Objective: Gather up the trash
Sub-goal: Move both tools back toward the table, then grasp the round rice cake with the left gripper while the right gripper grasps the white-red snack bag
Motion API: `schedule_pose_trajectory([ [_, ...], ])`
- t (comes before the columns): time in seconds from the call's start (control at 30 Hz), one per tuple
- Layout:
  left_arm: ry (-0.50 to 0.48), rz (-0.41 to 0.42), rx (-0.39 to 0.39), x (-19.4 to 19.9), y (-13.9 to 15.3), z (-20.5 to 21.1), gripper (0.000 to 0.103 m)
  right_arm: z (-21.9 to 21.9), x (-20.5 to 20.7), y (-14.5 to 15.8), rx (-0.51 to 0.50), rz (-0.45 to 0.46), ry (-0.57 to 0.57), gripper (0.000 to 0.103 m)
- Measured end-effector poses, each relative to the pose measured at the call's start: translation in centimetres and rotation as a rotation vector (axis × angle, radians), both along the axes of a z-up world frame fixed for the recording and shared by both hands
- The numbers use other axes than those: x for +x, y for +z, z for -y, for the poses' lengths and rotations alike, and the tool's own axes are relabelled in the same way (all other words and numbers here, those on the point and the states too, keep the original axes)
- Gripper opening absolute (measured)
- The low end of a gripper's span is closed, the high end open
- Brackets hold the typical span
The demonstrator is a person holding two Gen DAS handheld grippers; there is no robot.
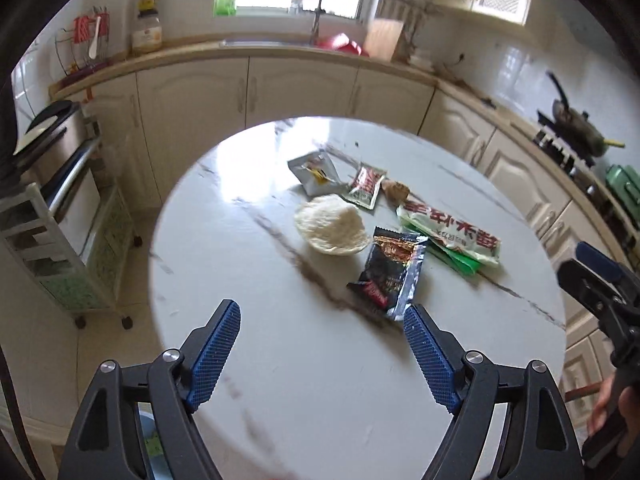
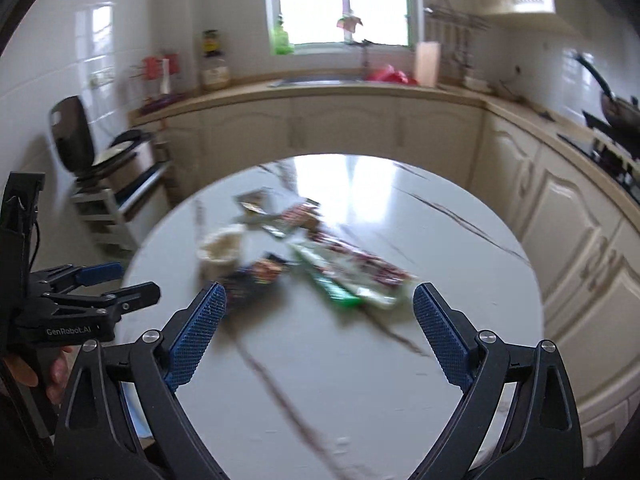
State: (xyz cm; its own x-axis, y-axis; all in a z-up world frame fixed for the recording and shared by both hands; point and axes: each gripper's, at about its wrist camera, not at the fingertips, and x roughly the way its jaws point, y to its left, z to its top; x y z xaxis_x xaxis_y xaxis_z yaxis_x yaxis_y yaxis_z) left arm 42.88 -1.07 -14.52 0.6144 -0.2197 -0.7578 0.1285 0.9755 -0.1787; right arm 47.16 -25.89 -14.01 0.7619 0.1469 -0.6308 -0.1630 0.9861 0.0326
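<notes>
A round white marble table (image 1: 248,360) (image 2: 360,380) carries a cluster of trash near its middle. It holds a black snack wrapper (image 1: 390,272) (image 2: 256,276), a crumpled white paper (image 1: 332,224) (image 2: 222,246), a long white and green wrapper with red print (image 1: 452,234) (image 2: 352,272), a small red sachet (image 1: 366,186), a silver sachet (image 1: 314,170) and a brown scrap (image 1: 396,191). My left gripper (image 1: 322,316) hangs open above the near table, short of the black wrapper. My right gripper (image 2: 320,300) is open too, empty, just short of the long wrapper.
Cream cabinets (image 1: 248,92) and a counter with a sink (image 1: 272,43) curve behind the table. A stove with a pan (image 1: 576,124) stands on the right, and a white cart with an appliance (image 1: 60,184) on the left. A hand (image 2: 56,376) holds the left gripper's handle.
</notes>
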Motion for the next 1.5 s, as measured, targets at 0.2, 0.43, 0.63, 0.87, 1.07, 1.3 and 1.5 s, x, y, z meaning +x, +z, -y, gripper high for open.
schedule_pose_trajectory([
  [0.2,0.034,-0.069,0.002,6.6,-3.0,2.7,0.080,4.6,1.9,-1.7,-0.002,-0.048,-0.046,0.095],
  [0.43,0.071,-0.086,0.015,12.0,-4.8,3.2,0.082,5.2,3.5,-3.3,0.029,-0.074,-0.024,0.095],
  [0.63,0.049,-0.085,0.041,14.5,-5.7,5.0,0.080,4.5,4.6,-3.9,0.034,-0.093,-0.006,0.095],
  [0.87,0.042,-0.093,-0.003,15.2,-6.2,4.6,0.077,3.7,5.1,-4.3,0.019,-0.106,-0.003,0.095],
  [1.07,-0.016,-0.080,-0.024,14.6,-6.5,4.0,0.062,4.4,5.7,-4.6,0.037,-0.129,-0.018,0.095],
  [1.3,-0.048,-0.058,-0.074,13.1,-6.8,2.7,0.057,4.4,5.6,-4.6,0.038,-0.136,-0.016,0.095],
  [1.5,-0.049,-0.022,-0.113,10.0,-5.5,0.8,0.057,4.4,6.8,-5.2,0.005,-0.166,-0.013,0.095],
])
